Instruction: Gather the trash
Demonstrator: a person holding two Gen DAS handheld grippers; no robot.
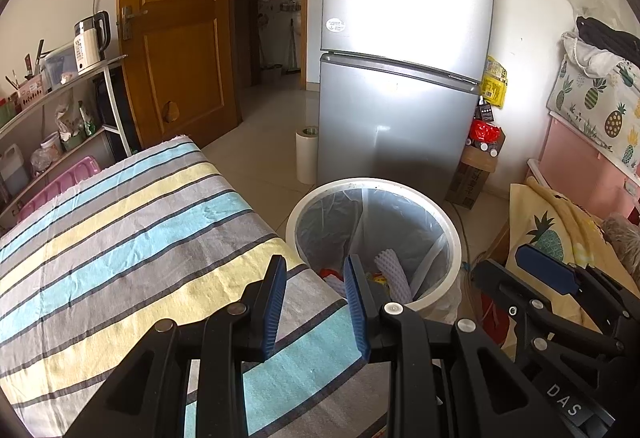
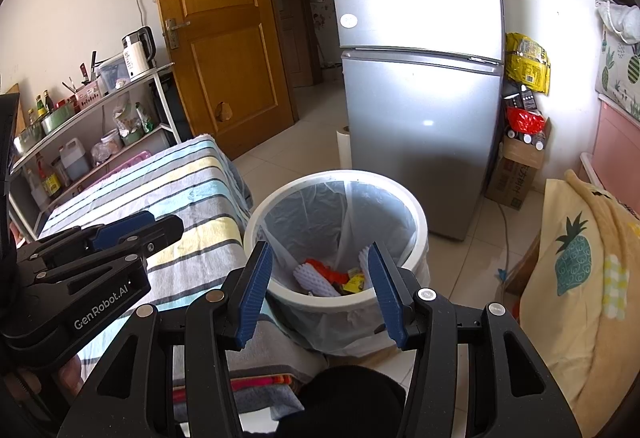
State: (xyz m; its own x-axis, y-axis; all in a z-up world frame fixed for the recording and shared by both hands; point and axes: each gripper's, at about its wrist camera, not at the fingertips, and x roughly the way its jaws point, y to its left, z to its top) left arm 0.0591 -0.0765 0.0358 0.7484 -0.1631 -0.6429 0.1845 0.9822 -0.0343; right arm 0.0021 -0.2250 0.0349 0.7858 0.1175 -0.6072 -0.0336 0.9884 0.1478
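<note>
With both my left tongs [image 1: 316, 304] and right tongs [image 2: 318, 288] apart and empty above the bin [image 2: 280, 198] holding the trash [image 2: 332, 278], descending carelessly risks snagging its liner [image 2: 340, 210].

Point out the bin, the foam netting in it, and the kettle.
bin [image 2: 416, 216]: right wrist view, white rim, far right side
foam netting [image 2: 316, 282]: right wrist view, middle of white piece
kettle [image 1: 89, 48]: left wrist view, white body

Home, lived-in room with kitchen storage.
Silver fridge [image 1: 404, 50] at centre, wooden door [image 1: 176, 26] upper left, shelf rack [image 2: 92, 130] with kettle [image 2: 138, 52] and sauce bottles at left, striped cloth [image 1: 132, 238] lower left, pineapple-print bedding [image 2: 580, 270] at right.
</note>
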